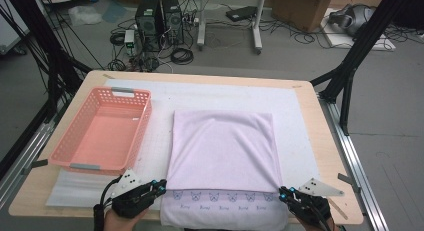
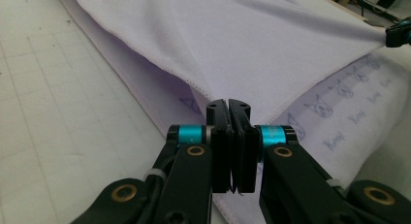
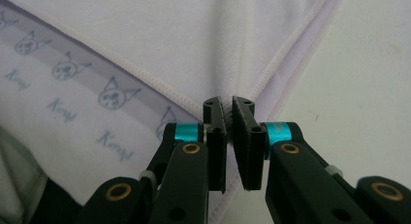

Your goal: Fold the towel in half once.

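A pale lilac towel lies folded on the white mat, its upper layer drawn toward the table's front edge. The lower layer shows a band of printed cat faces along the front. My left gripper is shut on the upper layer's near left corner, and the left gripper view shows the hem pinched between its tips. My right gripper is shut on the near right corner, which the right gripper view shows clamped at the jaw tips. The towel stretches taut between the two corners.
An empty pink plastic basket stands on the left of the white mat. The wooden table ends close on the right and front. Cables, computer cases and black frame legs are on the floor beyond.
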The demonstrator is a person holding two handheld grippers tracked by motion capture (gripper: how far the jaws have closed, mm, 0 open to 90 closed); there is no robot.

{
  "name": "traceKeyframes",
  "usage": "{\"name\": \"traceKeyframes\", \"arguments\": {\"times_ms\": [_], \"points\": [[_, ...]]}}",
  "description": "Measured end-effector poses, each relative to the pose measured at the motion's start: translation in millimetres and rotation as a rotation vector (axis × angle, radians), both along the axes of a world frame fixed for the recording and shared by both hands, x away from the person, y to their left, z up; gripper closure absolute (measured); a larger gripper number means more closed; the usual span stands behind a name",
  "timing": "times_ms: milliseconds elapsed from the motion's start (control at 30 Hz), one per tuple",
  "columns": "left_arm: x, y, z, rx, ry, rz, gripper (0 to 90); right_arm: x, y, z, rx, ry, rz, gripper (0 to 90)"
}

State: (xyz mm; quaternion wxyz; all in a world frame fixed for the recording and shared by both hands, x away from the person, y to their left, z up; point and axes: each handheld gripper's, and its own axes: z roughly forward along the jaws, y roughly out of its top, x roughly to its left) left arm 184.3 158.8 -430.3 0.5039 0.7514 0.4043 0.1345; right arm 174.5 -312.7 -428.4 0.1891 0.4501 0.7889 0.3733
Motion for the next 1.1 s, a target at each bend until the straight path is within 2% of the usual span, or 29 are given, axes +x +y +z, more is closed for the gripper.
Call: {"name": "traceKeyframes", "arguments": {"times_ms": [267, 533, 667, 700, 733, 800, 833, 933, 1000, 1100], "points": [[-16.9, 4.6, 1.8, -0.015, -0.014, -0.026, 87.5, -18.2, -1.2, 0.4, 0.003, 0.008, 0.021, 84.2], [-46.9, 8.1, 5.5, -0.023, -0.020, -0.072, 87.5, -49.8, -4.4, 5.1, 0.026, 0.015, 0.039, 84.2], [-54.3, 8.8, 4.5, -0.025, -0.013, -0.111, 86.9, -64.6, -5.7, 3.2, 0.026, 0.036, 0.048, 84.2], [-52.9, 8.8, 3.8, -0.033, -0.005, -0.120, 85.7, -66.1, -6.0, 1.3, 0.020, 0.043, 0.052, 83.9], [-49.6, 8.7, 2.8, -0.046, 0.007, -0.126, 78.9, -66.7, -5.7, 0.0, 0.014, 0.046, 0.052, 82.5], [-39.5, 9.3, 0.9, -0.063, 0.043, -0.116, 53.8, -64.6, -6.1, 0.2, 0.023, 0.040, 0.035, 72.9], [-34.0, 9.8, 0.3, -0.065, 0.048, -0.105, 47.5, -62.1, -6.7, 1.6, 0.040, 0.031, 0.023, 69.1], [-16.2, 10.3, -0.2, -0.061, 0.047, -0.070, 44.8, -50.7, -6.7, 6.3, 0.073, -0.004, 0.005, 64.8], [-3.0, 9.8, 0.0, -0.048, 0.040, -0.054, 45.1, -39.6, -5.5, 5.5, 0.065, -0.019, -0.009, 64.0], [18.4, 6.1, -1.5, -0.072, 0.051, -0.033, 48.7, -18.1, -2.6, 0.7, 0.050, -0.010, -0.046, 64.0]]}}
